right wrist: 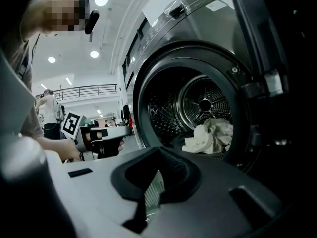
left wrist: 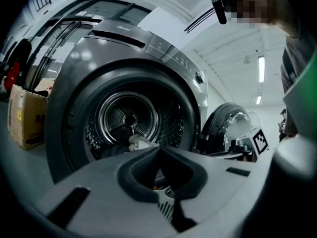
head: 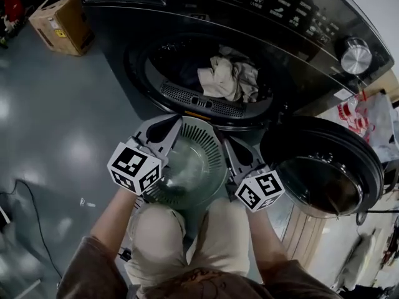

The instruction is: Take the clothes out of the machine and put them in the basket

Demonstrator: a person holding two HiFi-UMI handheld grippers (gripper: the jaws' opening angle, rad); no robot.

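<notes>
The front-loading machine (head: 293,23) stands open. A cream cloth (head: 227,76) lies at the front of its drum beside a dark garment (head: 187,73). Directly below the opening sits a round pale slotted basket (head: 209,129). My left gripper (head: 176,121) lies over the basket's left rim and my right gripper (head: 227,141) over its right rim. Both are shut, and I see nothing between their jaws. In the left gripper view the shut left gripper (left wrist: 158,148) points at the drum and the cream cloth (left wrist: 140,143). In the right gripper view the right gripper (right wrist: 158,150) faces that cream cloth (right wrist: 210,135).
The machine's round door (head: 324,167) hangs open at the right, close to my right gripper. A cardboard box (head: 62,23) stands on the floor at the far left. A plastic bag (head: 368,120) lies at the right, and a cable (head: 31,210) crosses the floor on the left.
</notes>
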